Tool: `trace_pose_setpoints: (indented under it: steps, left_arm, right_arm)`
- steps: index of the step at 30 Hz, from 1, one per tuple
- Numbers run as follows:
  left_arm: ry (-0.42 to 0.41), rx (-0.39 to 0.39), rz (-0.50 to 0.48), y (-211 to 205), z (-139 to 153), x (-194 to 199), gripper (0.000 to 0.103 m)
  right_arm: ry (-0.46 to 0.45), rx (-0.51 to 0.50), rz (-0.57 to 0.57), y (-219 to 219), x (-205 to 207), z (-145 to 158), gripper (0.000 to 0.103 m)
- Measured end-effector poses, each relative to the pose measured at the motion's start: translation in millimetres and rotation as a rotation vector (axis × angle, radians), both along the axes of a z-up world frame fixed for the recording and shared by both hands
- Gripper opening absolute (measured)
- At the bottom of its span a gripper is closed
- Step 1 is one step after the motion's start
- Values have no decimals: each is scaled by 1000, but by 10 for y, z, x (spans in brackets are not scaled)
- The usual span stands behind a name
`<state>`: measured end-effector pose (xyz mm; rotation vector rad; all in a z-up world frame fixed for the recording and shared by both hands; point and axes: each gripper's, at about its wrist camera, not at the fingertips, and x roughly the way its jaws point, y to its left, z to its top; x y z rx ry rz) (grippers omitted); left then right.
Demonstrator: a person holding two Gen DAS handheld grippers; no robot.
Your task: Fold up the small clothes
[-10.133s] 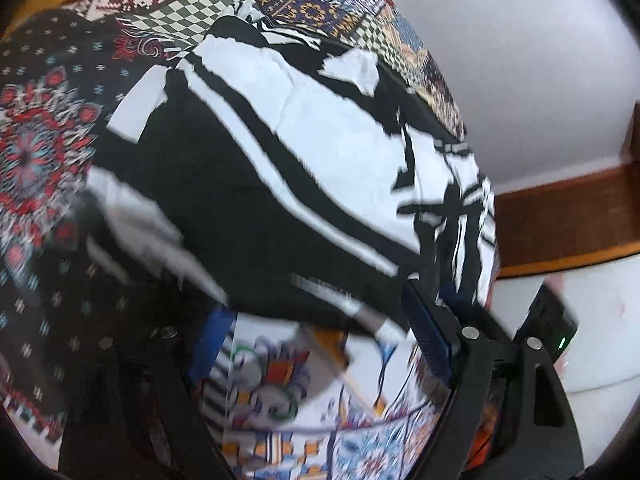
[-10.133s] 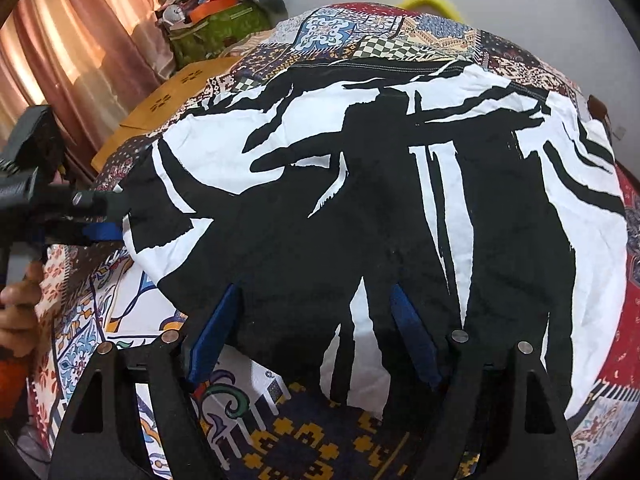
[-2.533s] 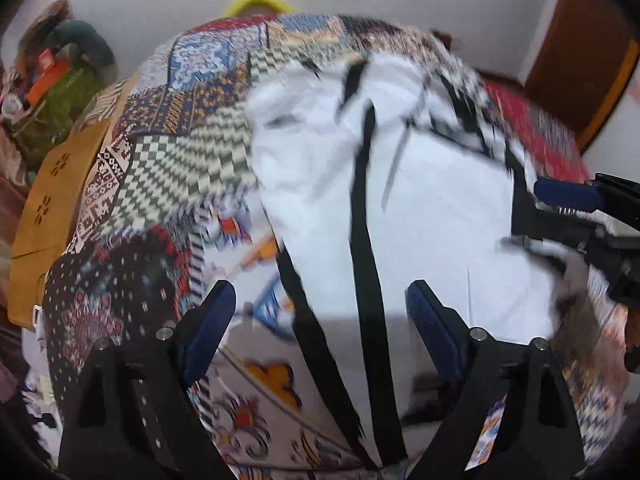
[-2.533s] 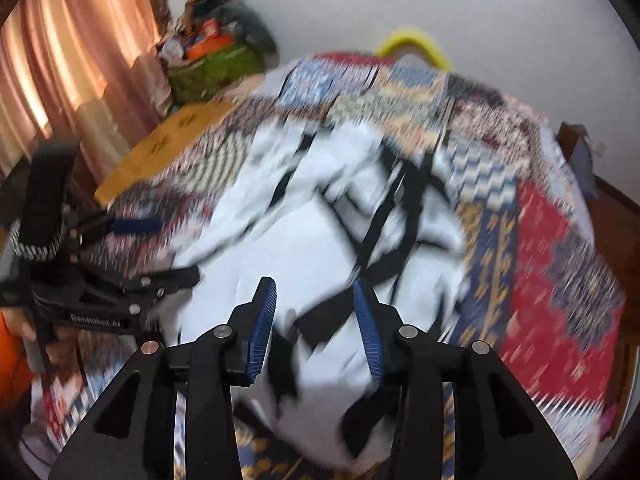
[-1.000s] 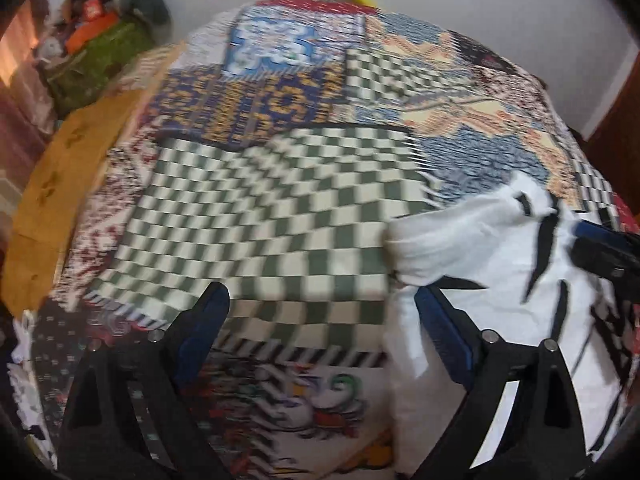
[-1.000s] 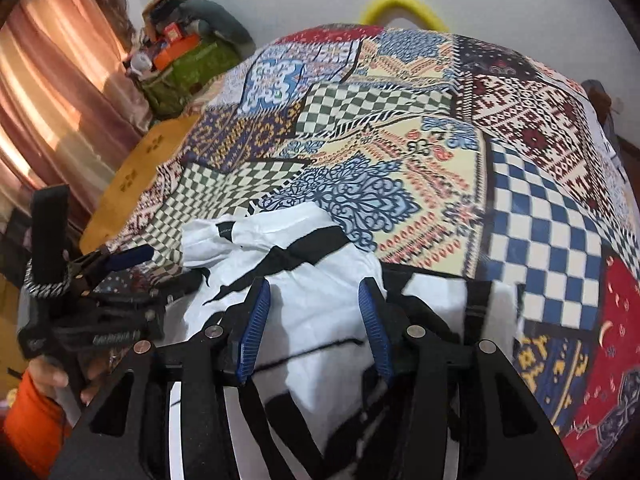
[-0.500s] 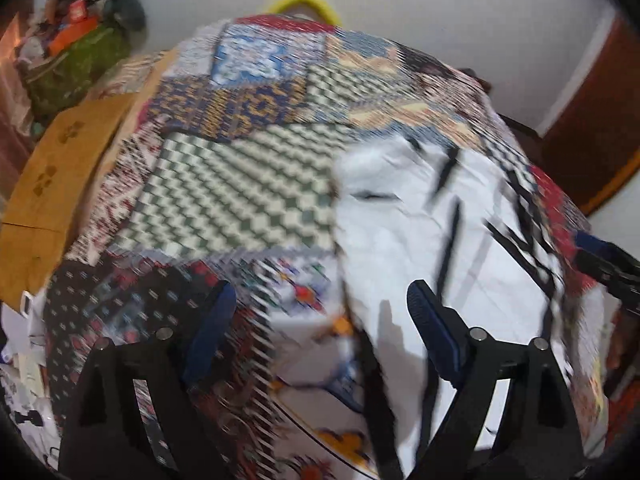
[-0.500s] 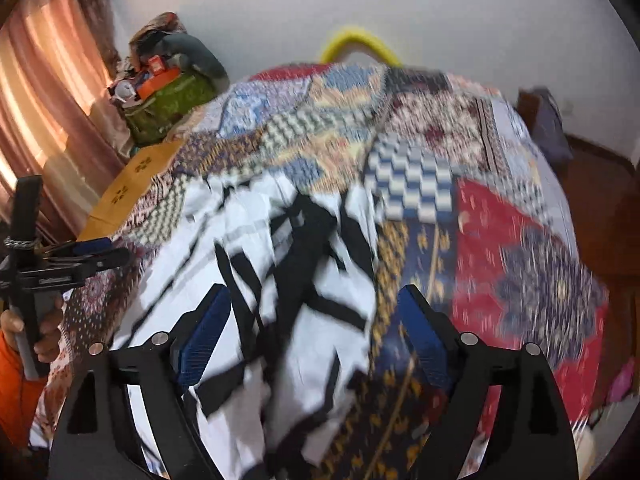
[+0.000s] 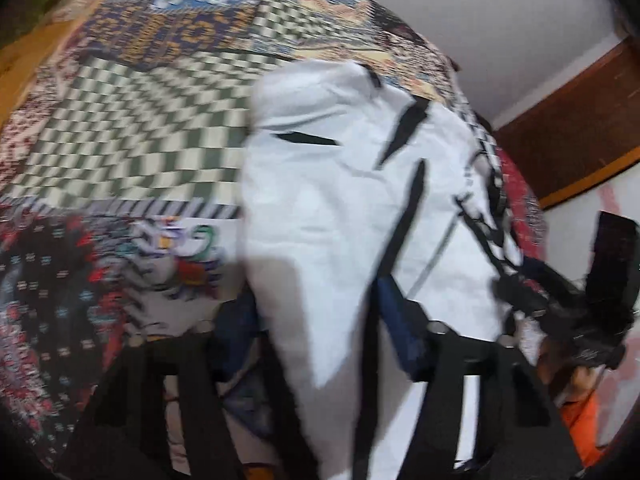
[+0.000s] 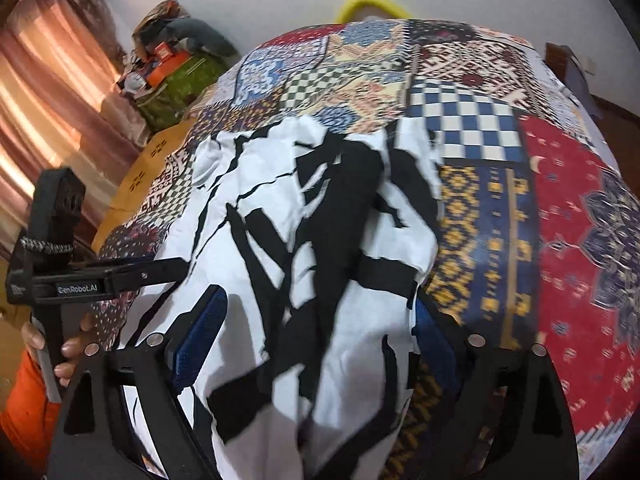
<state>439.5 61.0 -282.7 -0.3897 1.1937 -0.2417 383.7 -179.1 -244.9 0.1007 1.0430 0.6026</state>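
Observation:
A white garment with black streaks (image 10: 304, 240) lies partly folded on the patchwork bedspread (image 10: 560, 200). In the left wrist view the garment (image 9: 340, 200) has its near left edge running down between my left gripper (image 9: 320, 324). Its jaws are closing, and the blue pads (image 9: 400, 332) stand apart either side of the cloth. From the right wrist view the left gripper (image 10: 176, 270) reaches in at the garment's left side. My right gripper (image 10: 316, 340) hovers over the near end with jaws wide and still opening, gripping nothing. It also shows at the right as the right gripper (image 9: 520, 300).
Pink curtains (image 10: 48, 92) hang at the left. A green bag with clutter (image 10: 172, 76) sits beyond the bed's far left corner, and a yellow hoop (image 10: 372, 4) behind it. An orange-brown board (image 10: 140, 176) lies along the bed's left edge. A hand in an orange sleeve (image 10: 32, 400) holds the left gripper.
My right jaws went from narrow on the garment to wide, letting it go. The left gripper swung over the garment's edge and its jaws narrowed about it.

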Motion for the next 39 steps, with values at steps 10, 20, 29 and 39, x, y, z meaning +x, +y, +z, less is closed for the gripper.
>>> trace_pose_setpoints:
  steps: [10,20,29,39]
  left_arm:
    - [-50,7,34,115,195,-201,7]
    - [-271,157,50,254,1103,-840,5]
    - [-378,238,119,820,1630,-1335,5]
    - [-286,269,190,1697,1271,-1417,5]
  right_arm:
    - [-55,1,26,93,-179,103,17]
    - [-175,45,80,430,-605,801,14]
    - [-253,89,132,973,-902,1208,14]
    - [-195,119,180,1788,-959,905,14]
